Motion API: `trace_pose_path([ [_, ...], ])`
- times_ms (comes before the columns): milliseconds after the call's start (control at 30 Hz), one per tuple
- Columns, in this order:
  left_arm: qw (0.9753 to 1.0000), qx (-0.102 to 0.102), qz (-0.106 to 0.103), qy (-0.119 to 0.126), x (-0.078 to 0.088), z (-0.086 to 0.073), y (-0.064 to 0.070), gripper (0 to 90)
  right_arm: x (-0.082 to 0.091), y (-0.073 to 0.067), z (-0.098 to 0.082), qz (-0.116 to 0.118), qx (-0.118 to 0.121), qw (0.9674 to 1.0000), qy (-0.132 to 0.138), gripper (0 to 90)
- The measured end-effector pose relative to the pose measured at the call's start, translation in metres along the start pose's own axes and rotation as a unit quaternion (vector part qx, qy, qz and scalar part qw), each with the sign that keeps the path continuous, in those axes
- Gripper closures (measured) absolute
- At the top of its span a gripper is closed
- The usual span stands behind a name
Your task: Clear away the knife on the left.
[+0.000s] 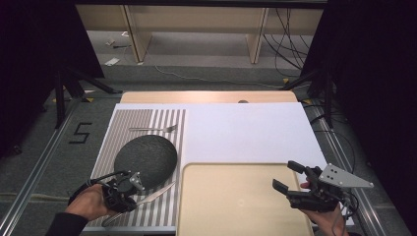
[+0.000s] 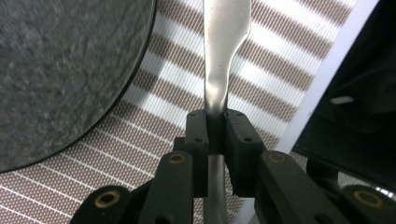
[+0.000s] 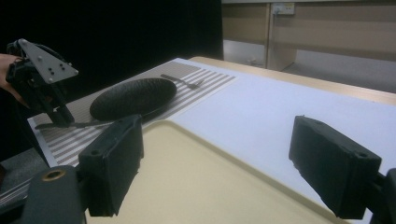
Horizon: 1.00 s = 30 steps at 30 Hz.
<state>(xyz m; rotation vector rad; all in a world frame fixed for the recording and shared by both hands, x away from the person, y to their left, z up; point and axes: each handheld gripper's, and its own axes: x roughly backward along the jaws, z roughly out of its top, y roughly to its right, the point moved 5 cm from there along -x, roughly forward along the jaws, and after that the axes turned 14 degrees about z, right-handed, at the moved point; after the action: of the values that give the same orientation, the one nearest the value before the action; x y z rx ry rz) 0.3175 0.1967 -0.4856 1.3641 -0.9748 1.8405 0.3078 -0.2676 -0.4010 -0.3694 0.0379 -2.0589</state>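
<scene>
A silver knife [image 1: 160, 191] lies across the front of the striped placemat [image 1: 147, 118], just right of the dark round plate [image 1: 146, 157]. My left gripper [image 1: 134, 187] is shut on the knife [image 2: 226, 46], its pads [image 2: 196, 135] pressed on the narrow neck, low over the mat. A fork [image 1: 153, 129] lies beyond the plate. My right gripper [image 1: 287, 176] hangs open and empty over the right part of the beige tray [image 1: 236, 196]. In the right gripper view, its fingers [image 3: 116, 158] frame the tray [image 3: 196, 177], with the left gripper [image 3: 60, 116], knife [image 3: 84, 124] and plate [image 3: 133, 98] farther off.
A white board [image 1: 246, 128] covers the table behind the tray. The placemat's right edge meets the tray and the board. Black stands and cables stand on the floor at both sides of the table.
</scene>
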Motion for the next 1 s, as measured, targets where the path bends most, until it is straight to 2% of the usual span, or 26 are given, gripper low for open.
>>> trace_pose_path([
  [200, 0.9979, 0.047, -0.023, 0.039, 0.017, 0.017, 0.003, 80.0, 0.0, 0.0, 0.0, 0.001, 0.001, 1.0, 0.0, 18.7],
  [267, 0.9958, 0.066, -0.034, 0.054, 0.021, 0.025, 0.004, 80.0, 0.0, 0.0, 0.0, 0.001, 0.001, 1.0, 0.001, 18.7],
  [300, 0.9958, 0.066, -0.034, 0.054, 0.021, 0.025, 0.004, 80.0, 0.0, 0.0, 0.0, 0.001, 0.001, 1.0, 0.0, 18.7],
  [367, 0.9931, 0.081, -0.047, 0.07, 0.025, 0.036, 0.007, 79.9, 0.0, 0.0, 0.0, 0.001, 0.001, 1.0, 0.001, 18.7],
  [467, 0.9923, 0.084, -0.051, 0.076, 0.026, 0.044, 0.009, 80.0, 0.0, 0.0, 0.0, 0.0, 0.002, 1.0, 0.001, 18.7],
  [700, 0.9885, 0.093, -0.064, 0.101, 0.029, 0.07, 0.017, 80.0, 0.001, 0.0, 0.0, 0.001, 0.003, 1.0, 0.0, 18.7],
  [800, 0.9899, 0.08, -0.067, 0.096, 0.029, 0.081, 0.023, 80.0, 0.001, 0.0, 0.0, 0.0, 0.003, 1.0, 0.0, 18.7],
  [1000, 0.9899, 0.065, -0.079, 0.098, 0.031, 0.103, 0.031, 80.0, 0.001, -0.001, 0.0, 0.001, 0.002, 1.0, 0.001, 18.7],
])
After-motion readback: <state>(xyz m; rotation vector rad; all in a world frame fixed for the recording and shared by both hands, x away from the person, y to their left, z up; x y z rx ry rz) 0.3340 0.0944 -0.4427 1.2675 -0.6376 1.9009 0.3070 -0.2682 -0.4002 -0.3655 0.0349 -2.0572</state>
